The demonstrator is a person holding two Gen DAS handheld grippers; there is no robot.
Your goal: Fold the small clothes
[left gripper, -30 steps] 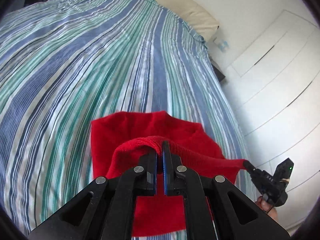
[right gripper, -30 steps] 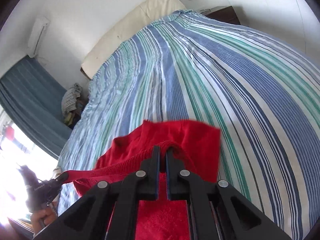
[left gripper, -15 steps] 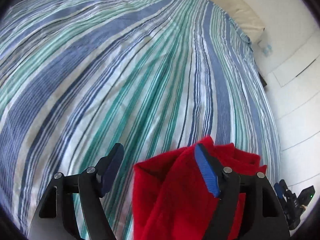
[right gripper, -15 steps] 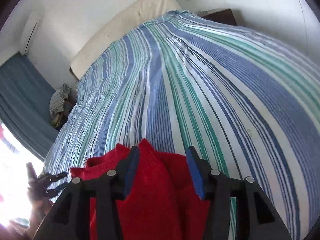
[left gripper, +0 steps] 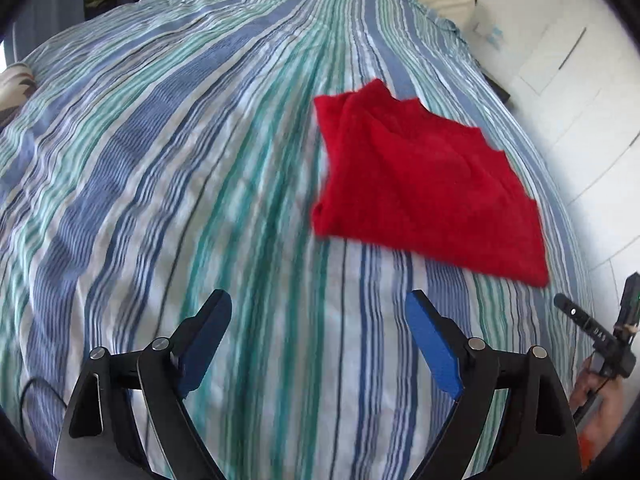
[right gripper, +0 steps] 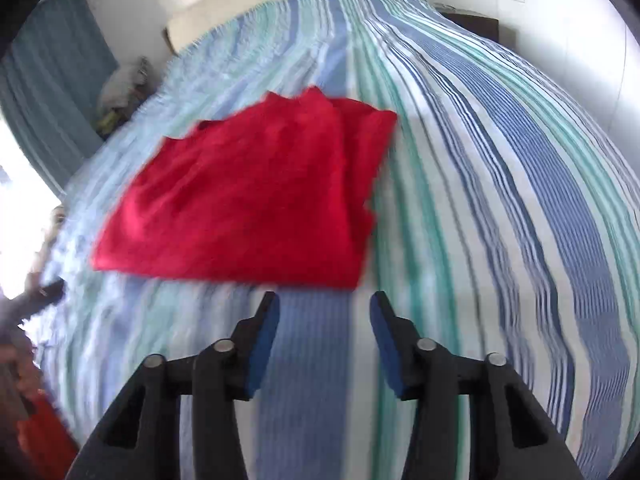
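Observation:
A red knitted garment (left gripper: 424, 184) lies folded flat on the striped bed; it also shows in the right wrist view (right gripper: 248, 196). My left gripper (left gripper: 318, 334) is open and empty, pulled back from the garment's near edge. My right gripper (right gripper: 324, 324) is open and empty, just short of the garment's near right corner. The other gripper shows at the right edge of the left wrist view (left gripper: 600, 332).
The blue, green and white striped bedspread (left gripper: 160, 160) covers the whole bed. A cream headboard (right gripper: 280, 0) stands at the far end. A dark nightstand (right gripper: 472, 20) is at the far right, white cupboard doors (left gripper: 580, 80) alongside. A clothes pile (right gripper: 120, 84) lies by the blue curtain.
Both grippers were shut on the red garment's edge a second ago. They opened, let it drop folded on the bed, and drew back from it.

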